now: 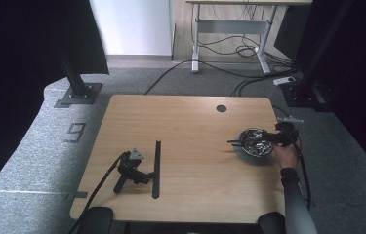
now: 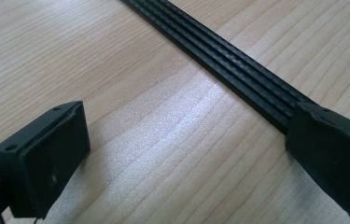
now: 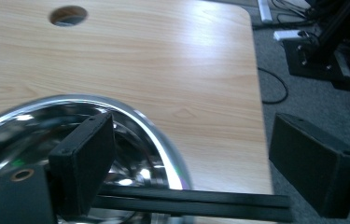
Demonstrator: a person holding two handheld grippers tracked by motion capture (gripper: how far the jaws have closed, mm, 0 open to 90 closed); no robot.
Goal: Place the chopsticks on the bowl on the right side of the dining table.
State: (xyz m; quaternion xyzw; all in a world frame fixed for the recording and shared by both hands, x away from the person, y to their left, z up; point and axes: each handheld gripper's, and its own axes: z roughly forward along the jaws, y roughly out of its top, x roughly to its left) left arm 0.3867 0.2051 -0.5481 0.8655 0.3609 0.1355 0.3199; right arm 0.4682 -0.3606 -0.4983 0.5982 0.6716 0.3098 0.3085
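Note:
My left gripper [image 1: 146, 176] lies on the wooden table [image 1: 185, 126] with no hand on it. Its jaws stand open in the left gripper view [image 2: 186, 154], with bare wood between them. A long black ribbed strip [image 1: 157, 168] lies beside it, and the right jaw's tip meets that strip [image 2: 238, 70]. At the table's right, a hand [image 1: 286, 157] holds my right gripper [image 1: 269, 139] over a shiny metal bowl [image 1: 254, 146]. Its jaws are wide open [image 3: 191, 154]. A second black strip [image 3: 200, 199] lies across the bowl's rim [image 3: 158, 135] beneath the jaws, and neither pad presses on it.
A round cable hole [image 1: 221, 108] sits near the table's far edge. The right edge of the table runs close to the bowl. Black stands [image 1: 78, 90] and loose cables [image 1: 229, 73] lie on the grey carpet around the table.

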